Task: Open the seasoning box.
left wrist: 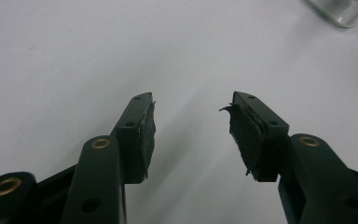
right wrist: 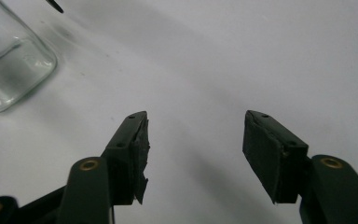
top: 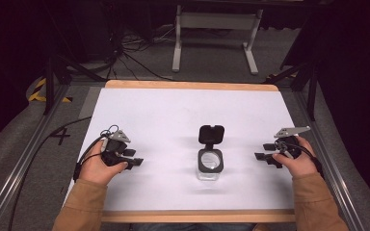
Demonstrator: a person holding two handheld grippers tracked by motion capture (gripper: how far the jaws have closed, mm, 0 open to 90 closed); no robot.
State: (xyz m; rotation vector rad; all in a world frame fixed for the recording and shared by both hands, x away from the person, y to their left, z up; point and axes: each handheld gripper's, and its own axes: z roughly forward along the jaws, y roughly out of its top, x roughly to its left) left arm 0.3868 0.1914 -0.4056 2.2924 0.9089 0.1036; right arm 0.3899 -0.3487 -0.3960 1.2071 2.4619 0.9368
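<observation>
White table [top: 173, 110], wooden strips along its far and near edges. A clear glass jar [top: 210, 166] stands upright near the middle of the near half, closer to the near edge than the far one; its black hinged lid [top: 211, 134] is flipped open toward the far edge.

Left gripper [top: 134, 159] rests low by the left edge, held in the left hand [top: 99, 166], jaws spread with nothing between them. The left gripper view shows worn pads [left wrist: 145, 135] and bare table in the gap.

Right gripper [top: 264, 153] sits by the right edge, held in the right hand [top: 298, 162], jaws also spread and empty. Both point inward at the jar, each well apart from it.
</observation>
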